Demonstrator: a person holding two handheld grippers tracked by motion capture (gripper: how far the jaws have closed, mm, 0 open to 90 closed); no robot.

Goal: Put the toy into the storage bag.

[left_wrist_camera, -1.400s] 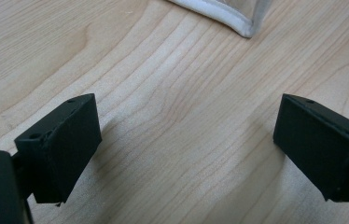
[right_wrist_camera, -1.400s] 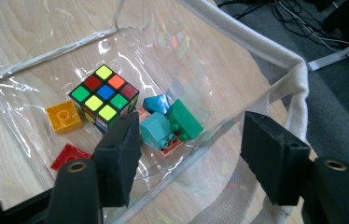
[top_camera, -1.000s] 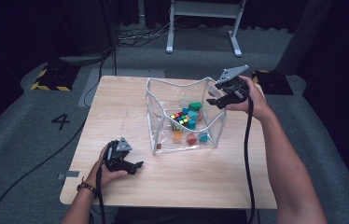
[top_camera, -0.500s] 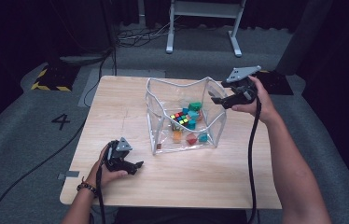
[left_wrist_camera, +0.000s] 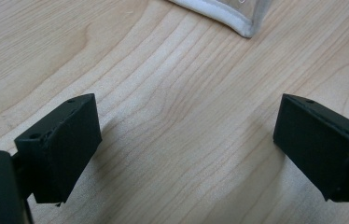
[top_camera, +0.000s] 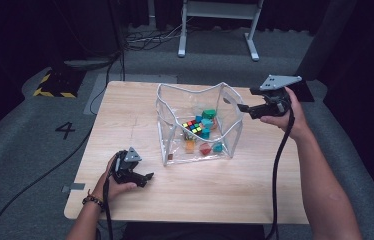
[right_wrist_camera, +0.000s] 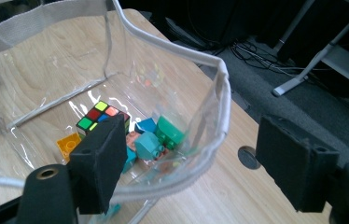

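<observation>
Clear plastic bag (top_camera: 197, 125) w/ toys mid-table; right gripper (top_camera: 245, 109) open at its rim, left gripper (top_camera: 147, 177) open, near its front corner.

One clear plastic bag with white piping (top_camera: 197, 95) stands on one pale wooden table (top_camera: 125, 110). Inside lies one multicoloured puzzle cube (right_wrist_camera: 99, 116) among several small coloured toy blocks, too jumbled to count.

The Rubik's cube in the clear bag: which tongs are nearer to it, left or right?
Right. The right tongs hang open at the clear bag's rim, just above the Rubik's cube. The left tongs are open, low on the table, outside the bag.
</observation>
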